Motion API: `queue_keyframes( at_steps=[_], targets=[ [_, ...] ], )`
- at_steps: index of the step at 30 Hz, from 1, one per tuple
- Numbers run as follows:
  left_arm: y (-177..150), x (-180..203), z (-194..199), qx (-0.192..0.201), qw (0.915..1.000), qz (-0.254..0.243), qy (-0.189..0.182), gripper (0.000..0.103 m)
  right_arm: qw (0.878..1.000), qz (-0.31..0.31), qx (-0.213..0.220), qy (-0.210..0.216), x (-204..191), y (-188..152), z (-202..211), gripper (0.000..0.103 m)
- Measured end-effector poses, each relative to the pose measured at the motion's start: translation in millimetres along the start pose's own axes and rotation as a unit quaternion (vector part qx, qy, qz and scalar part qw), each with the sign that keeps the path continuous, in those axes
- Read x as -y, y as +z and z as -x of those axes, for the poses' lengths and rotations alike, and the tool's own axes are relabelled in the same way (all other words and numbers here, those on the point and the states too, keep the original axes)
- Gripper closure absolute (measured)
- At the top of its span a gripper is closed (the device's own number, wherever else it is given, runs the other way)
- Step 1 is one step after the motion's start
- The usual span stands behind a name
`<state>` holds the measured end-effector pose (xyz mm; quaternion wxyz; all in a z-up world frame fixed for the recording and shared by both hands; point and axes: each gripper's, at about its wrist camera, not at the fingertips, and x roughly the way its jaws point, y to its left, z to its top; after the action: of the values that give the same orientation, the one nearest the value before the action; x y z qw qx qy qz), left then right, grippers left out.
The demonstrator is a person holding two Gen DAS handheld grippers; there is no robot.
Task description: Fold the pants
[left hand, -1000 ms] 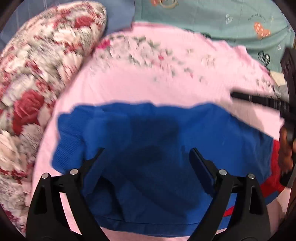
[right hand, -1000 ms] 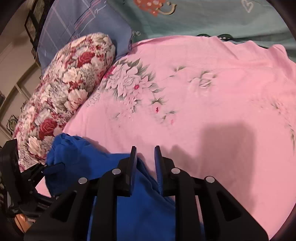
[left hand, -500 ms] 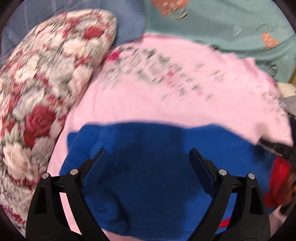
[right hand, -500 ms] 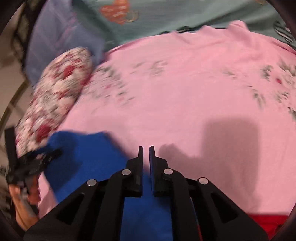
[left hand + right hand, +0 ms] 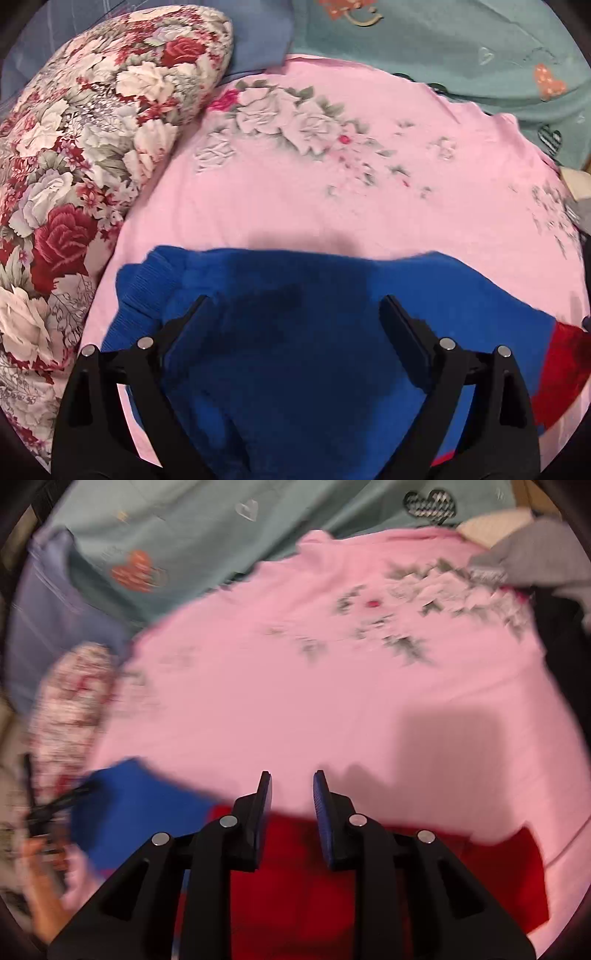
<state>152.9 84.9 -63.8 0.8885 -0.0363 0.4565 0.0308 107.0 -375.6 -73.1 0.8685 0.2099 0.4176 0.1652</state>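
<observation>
Each camera sits just behind its own gripper and looks forward and steeply down along the two fingers onto a bed. The left wrist view hangs close over the blue pants (image 5: 295, 350), its left gripper (image 5: 293, 308) framing the bottom edge, with a floral pillow (image 5: 92, 166) at 9 o'clock. The right wrist view, blurred, faces the same pink sheet (image 5: 295, 701) from further right, its right gripper (image 5: 291, 786) over red cloth (image 5: 295, 886). Both views share the sheet, the pants, the pillow and the teal blanket (image 5: 443, 55) at 12 o'clock.
</observation>
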Motion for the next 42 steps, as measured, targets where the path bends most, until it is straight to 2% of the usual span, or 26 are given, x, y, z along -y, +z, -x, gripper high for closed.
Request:
queue_keyframes(
  at_steps=[1,3,4,5,6,7,8,10,12,13,14,15,16,17,19,21,23,26,29,31,33,34,36,37,40,42],
  targets=[
    [-5,1,-1,-0.006,0.9999,-0.006,0.009,0.011,1.000,0.017,-0.023,0.008,-3,-11,2,0.066],
    [-12,0,-9,-0.019,0.9996,-0.008,0.021,0.011,0.996,0.045,-0.042,-0.061,6,-26,3,0.065],
    [-14,-4,-19,-0.030,0.9985,-0.007,0.046,0.011,0.992,0.048,-0.025,-0.118,22,-30,10,0.067],
    [-16,-7,-24,-0.033,0.9976,-0.003,0.060,0.011,0.985,0.041,0.003,-0.169,35,-30,19,0.074],
    [-18,-11,-23,-0.030,0.9980,0.001,0.055,0.011,0.981,0.032,0.021,-0.190,40,-30,26,0.103],
    [-19,-13,-18,-0.024,0.9984,0.006,0.050,0.011,0.978,0.019,0.056,-0.200,39,-32,38,0.103],
    [-19,-14,-13,-0.019,0.9986,0.010,0.048,0.011,0.976,0.013,0.091,-0.195,32,-36,50,0.099],
    [-21,-16,-2,-0.008,0.9993,0.015,0.034,0.011,0.984,0.014,0.109,-0.138,18,-44,60,0.066],
    [-26,-14,2,-0.005,0.9994,0.012,0.031,0.011,0.998,0.012,0.055,-0.043,10,-49,43,0.058],
    [-29,-16,-2,-0.010,0.9991,0.011,0.040,0.011,0.999,0.016,0.024,-0.038,8,-53,32,0.059],
    [-31,-18,-8,-0.018,0.9985,0.013,0.051,0.011,0.997,0.030,0.012,-0.075,9,-54,26,0.059],
    [-34,-21,-15,-0.027,0.9977,0.016,0.061,0.011,0.985,0.045,0.018,-0.168,15,-54,22,0.060],
    [-37,-25,-18,-0.034,0.9975,0.020,0.058,0.011,0.981,0.027,0.019,-0.193,22,-51,23,0.082],
    [-39,-26,-16,-0.030,0.9978,0.022,0.054,0.011,0.980,0.005,0.029,-0.196,24,-49,27,0.089],
    [-40,-24,-8,-0.018,0.9986,0.016,0.048,0.011,0.983,0.042,0.059,-0.166,-3,-43,35,0.077],
    [-41,-21,-3,-0.017,0.9990,0.012,0.038,0.011,0.978,0.115,0.071,-0.160,-38,-41,30,0.044],
    [-43,-22,1,-0.017,0.9993,0.010,0.030,0.011,0.972,0.156,0.049,-0.167,-56,-32,15,0.044],
    [-49,-28,9,-0.016,0.9993,0.017,0.029,0.011,0.974,0.183,-0.005,-0.130,-65,-19,-26,0.044],
    [-55,-39,18,-0.009,0.9994,0.020,0.027,0.011,0.965,0.211,-0.058,-0.145,-65,-20,-63,0.044],
    [-57,-45,22,-0.008,0.9996,0.019,0.018,0.011,0.959,0.222,-0.069,-0.160,-59,-17,-77,0.066],
    [-57,-48,22,-0.006,0.9997,0.018,0.018,0.011,0.971,0.181,-0.044,-0.150,-48,-2,-69,0.070],
    [-57,-48,21,-0.008,0.9997,0.017,0.019,0.011,0.969,0.173,-0.021,-0.175,-45,1,-64,0.070],
    [-57,-48,21,-0.012,0.9996,0.016,0.021,0.011,0.938,0.192,0.016,-0.290,-44,0,-62,0.069],
    [-57,-48,24,-0.010,0.9996,0.018,0.017,0.011,0.941,0.180,0.007,-0.287,-40,-2,-60,0.069],
    [-58,-50,38,0.002,0.9997,0.023,0.000,0.011,0.974,0.116,0.025,-0.191,-34,-9,-25,0.067],
    [-59,-52,46,0.008,0.9997,0.023,-0.010,0.011,0.982,0.090,0.043,-0.159,-34,-18,1,0.052]
  ],
)
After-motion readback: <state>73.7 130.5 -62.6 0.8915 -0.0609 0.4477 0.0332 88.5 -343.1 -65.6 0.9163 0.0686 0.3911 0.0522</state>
